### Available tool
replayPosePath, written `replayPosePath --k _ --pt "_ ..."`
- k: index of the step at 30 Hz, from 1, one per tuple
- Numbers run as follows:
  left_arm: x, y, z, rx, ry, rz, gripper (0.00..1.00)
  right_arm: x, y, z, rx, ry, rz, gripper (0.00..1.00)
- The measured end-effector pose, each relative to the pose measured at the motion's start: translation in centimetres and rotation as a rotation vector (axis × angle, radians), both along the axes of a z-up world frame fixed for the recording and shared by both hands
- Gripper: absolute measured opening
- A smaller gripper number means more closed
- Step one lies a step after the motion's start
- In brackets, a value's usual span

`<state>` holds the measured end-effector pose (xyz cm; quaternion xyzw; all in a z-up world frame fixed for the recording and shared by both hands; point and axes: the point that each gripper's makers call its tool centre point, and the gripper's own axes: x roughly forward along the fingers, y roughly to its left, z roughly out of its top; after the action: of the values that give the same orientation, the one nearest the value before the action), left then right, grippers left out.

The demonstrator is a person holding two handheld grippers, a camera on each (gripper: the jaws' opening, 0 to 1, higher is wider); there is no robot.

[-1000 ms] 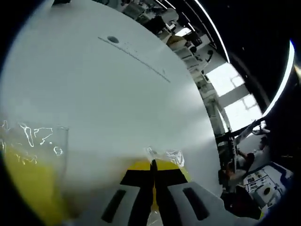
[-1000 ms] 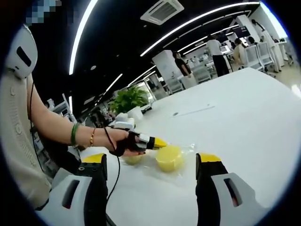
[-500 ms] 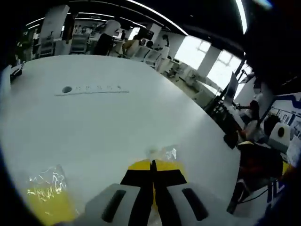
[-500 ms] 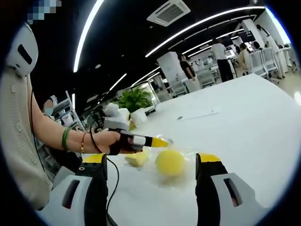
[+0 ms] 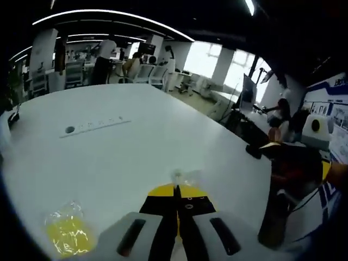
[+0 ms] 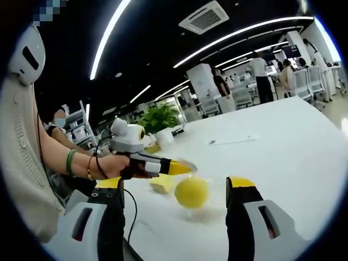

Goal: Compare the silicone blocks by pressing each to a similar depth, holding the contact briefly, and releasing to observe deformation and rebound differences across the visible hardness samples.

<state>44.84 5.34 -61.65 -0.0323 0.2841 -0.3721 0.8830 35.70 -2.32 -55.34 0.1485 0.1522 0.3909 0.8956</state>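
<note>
left gripper pinches the clear wrap; round yellow silicone block dangles below. right gripper gapes; lower gently.

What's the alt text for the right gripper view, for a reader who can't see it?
The left gripper, shut on clear plastic wrap, holds a round yellow silicone block hanging just above the white table. A second yellow block lies behind it; the right gripper stands open in the foreground.
</note>
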Motion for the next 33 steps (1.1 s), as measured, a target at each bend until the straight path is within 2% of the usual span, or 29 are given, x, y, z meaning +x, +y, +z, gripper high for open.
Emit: replayPosePath --k 7,14,15,16,25,33 --pt "-1.9 0.7 1.8 0.048 -0.078 -0.059 0.00 -1.1 1.1 1.2 -0.033 -0.028 0.028 0.71" --pt "-2.7 2.6 3.3 0.047 -0.100 -0.075 0.00 -1.7 2.3 3.2 -0.058 -0.068 0.046 0.71" --pt "-2.5 3.3 3.7 0.060 -0.128 -0.067 0.00 -1.8 2.6 3.4 -0.066 -0.074 0.054 0.71" --pt "-2.7 3.7 4.1 0.052 -0.121 -0.073 0.00 -1.9 2.8 3.5 -0.072 -0.077 0.059 0.71" --pt "-2.9 7.7 8.6 0.034 -0.219 -0.049 0.00 -2.3 5.4 5.0 -0.133 -0.120 0.117 0.71" --pt "-3.3 9.4 11.7 0.022 -0.268 -0.063 0.00 -2.0 6.6 5.7 -0.192 -0.150 0.165 0.72"
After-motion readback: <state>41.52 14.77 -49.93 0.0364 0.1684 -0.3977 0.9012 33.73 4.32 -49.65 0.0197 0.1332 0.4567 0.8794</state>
